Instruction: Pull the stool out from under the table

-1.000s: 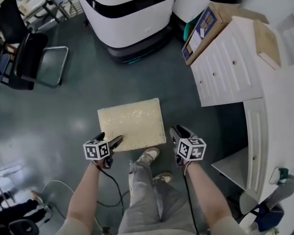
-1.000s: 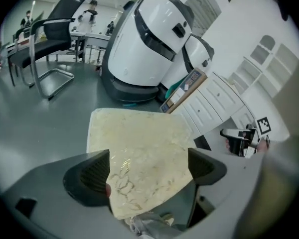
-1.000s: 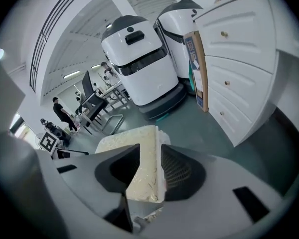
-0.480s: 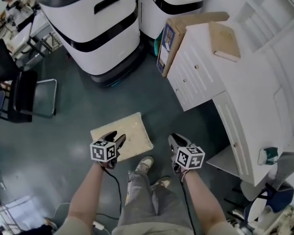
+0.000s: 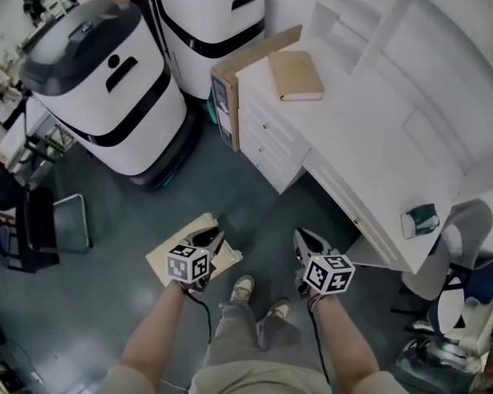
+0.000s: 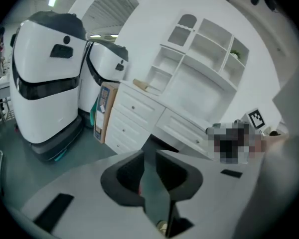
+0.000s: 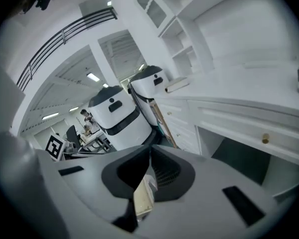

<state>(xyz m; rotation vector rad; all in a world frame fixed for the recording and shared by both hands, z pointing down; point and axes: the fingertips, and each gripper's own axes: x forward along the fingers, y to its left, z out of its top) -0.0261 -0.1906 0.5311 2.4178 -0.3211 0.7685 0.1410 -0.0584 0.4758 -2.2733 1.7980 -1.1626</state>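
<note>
Stool: pale beige rectangular-topped stool [image 5: 160,258] on the floor beneath my left gripper [image 5: 211,238], clear of the white table [image 5: 378,138] ahead | Left: jaws closing, nothing between | Right gripper [image 5: 306,238]: clenched, empty | Advice: I judge the pull complete; lift away without nudging the stool

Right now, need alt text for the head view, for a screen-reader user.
Seen from above, a person stands on a grey floor holding the left gripper, jaws closing on nothing, over a cream-topped stool and the shut right gripper to its right. A white desk carrying a tan book fills the right; two white machines stand top left.
</note>
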